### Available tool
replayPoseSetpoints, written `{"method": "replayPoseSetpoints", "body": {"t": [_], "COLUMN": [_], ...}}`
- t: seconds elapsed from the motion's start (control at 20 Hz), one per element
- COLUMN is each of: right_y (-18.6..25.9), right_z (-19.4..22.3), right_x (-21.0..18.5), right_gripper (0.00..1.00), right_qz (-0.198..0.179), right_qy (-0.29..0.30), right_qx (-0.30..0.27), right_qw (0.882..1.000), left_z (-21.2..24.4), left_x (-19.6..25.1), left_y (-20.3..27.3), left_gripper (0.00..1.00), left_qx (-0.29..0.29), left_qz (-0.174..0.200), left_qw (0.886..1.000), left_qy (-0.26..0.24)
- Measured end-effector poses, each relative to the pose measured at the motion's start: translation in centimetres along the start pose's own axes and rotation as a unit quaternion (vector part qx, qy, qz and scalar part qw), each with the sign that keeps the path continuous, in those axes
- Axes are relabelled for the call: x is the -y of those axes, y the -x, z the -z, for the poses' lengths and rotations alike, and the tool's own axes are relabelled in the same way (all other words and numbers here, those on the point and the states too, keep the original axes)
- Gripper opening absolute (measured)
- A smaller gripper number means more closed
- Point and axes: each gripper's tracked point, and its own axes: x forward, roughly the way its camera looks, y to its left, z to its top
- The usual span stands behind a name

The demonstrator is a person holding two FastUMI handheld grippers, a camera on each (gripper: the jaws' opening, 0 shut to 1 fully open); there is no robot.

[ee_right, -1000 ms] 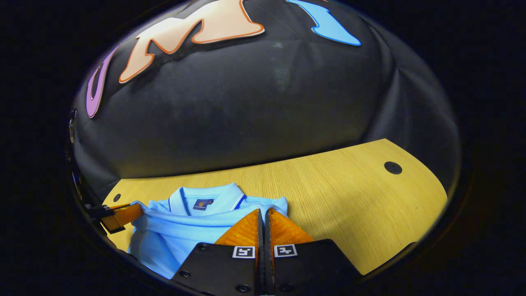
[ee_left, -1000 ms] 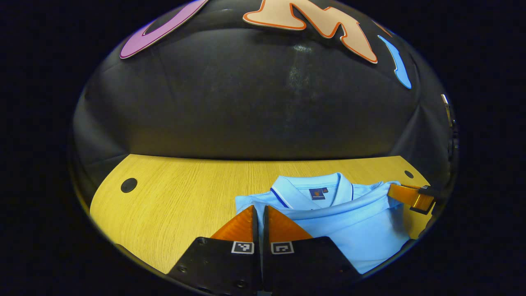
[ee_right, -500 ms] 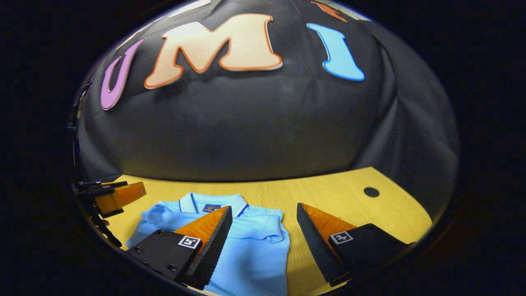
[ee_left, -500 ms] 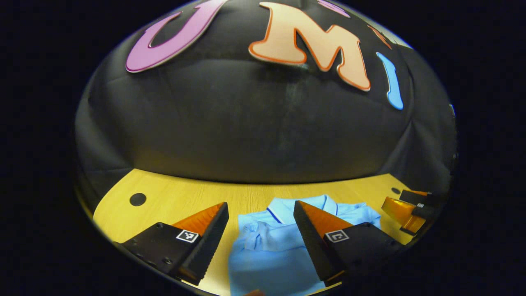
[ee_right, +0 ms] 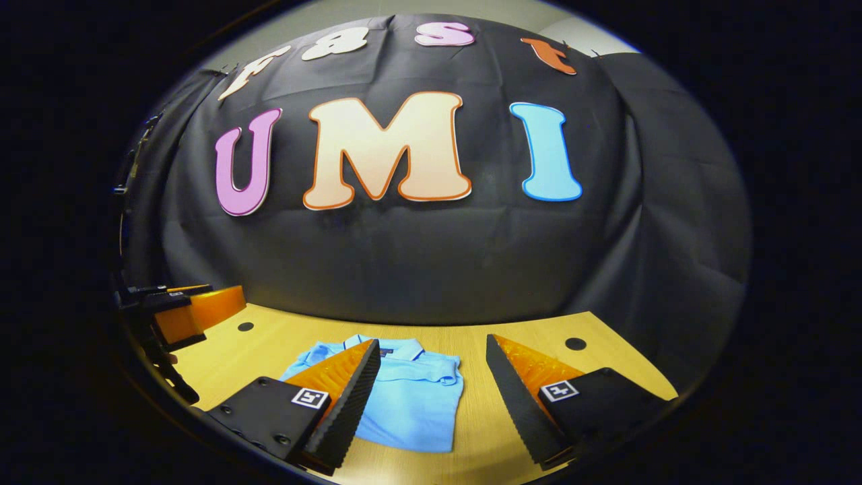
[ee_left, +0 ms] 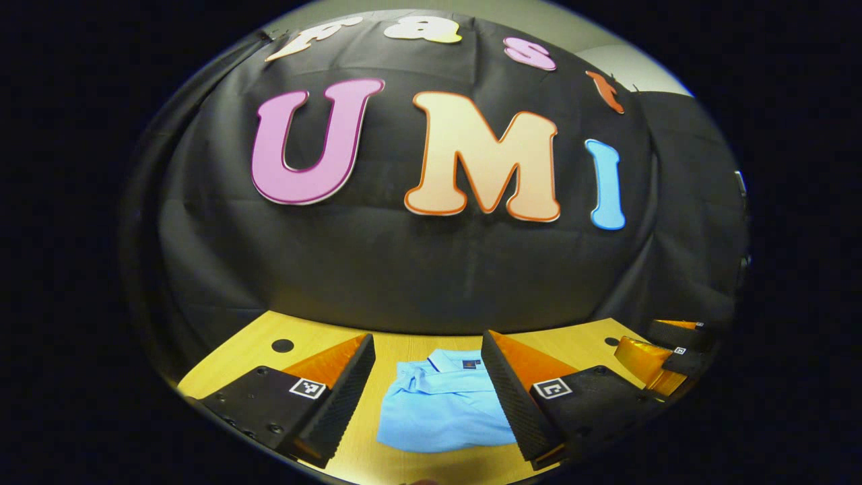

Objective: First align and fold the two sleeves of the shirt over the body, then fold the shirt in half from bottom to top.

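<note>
**Soft blue shirt lies folded on the table**

The shirt (ee_left: pixel 444 404) sits on the table (ee_left: pixel 404 343), near the front edge, with its collar toward the black wall. It looks like a small neat pad now, sleeves tucked in and the bottom brought up, so I think the folding is about done.

The left gripper (ee_left: pixel 428 384) is up above the table with its fingers spread wide and nothing in them. The right gripper (ee_right: pixel 431 391) is the same: wide apart and holding nothing. The shirt shows between each pair of fingers, but neither touches it.

The shirt is soft and light, I'd say. It will bend and sag when lifted, and the layers could slide apart. It won't break. If it needs fixing, a good place to pinch is a corner or edge, catching all the layers together, one gripper on each side.
</note>
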Motion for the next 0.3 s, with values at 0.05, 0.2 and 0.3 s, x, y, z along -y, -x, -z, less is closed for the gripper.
{"method": "replayPoseSetpoints", "body": {"t": [0.05, 0.2, 0.3], "right_y": [1.6, 5.8, 8.7], "right_z": [-0.7, -3.0, -3.7], "right_x": [0.4, 1.3, 1.3], "right_gripper": [0.98, 0.98, 0.98], "right_qz": [0.000, -0.002, -0.009], "right_qy": [-0.003, -0.001, 0.002], "right_qx": [0.004, 0.030, 0.040], "right_qw": [1.000, 1.000, 0.999], "left_z": [-0.5, -1.6, -2.1], "left_x": [0.3, 1.0, 1.6], "left_y": [1.3, 4.8, 7.4], "left_gripper": [0.95, 0.95, 0.95], "left_qx": [0.004, 0.012, 0.015], "left_qz": [-0.001, -0.010, -0.013], "left_qw": [1.000, 1.000, 1.000], "left_qy": [-0.004, -0.019, -0.020]}}
